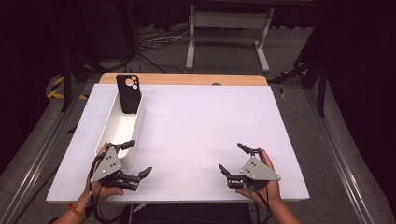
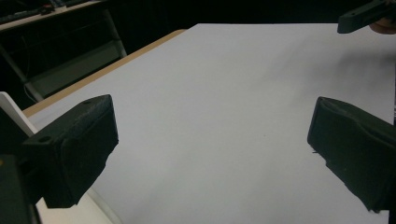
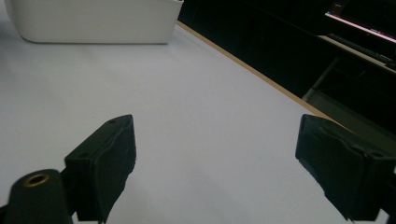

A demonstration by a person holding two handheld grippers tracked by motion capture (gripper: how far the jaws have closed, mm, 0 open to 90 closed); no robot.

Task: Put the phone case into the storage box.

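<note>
Two tongs held low near table's (image 1: 196, 121) front edge: left tongs (image 1: 137, 158) spread, right tongs (image 1: 232, 159) spread, both empty.

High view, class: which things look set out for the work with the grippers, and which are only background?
Likely for the work:
phone case, standing in the white bin
left gripper and right gripper, both open

Background:
white stand
floor cables
</note>
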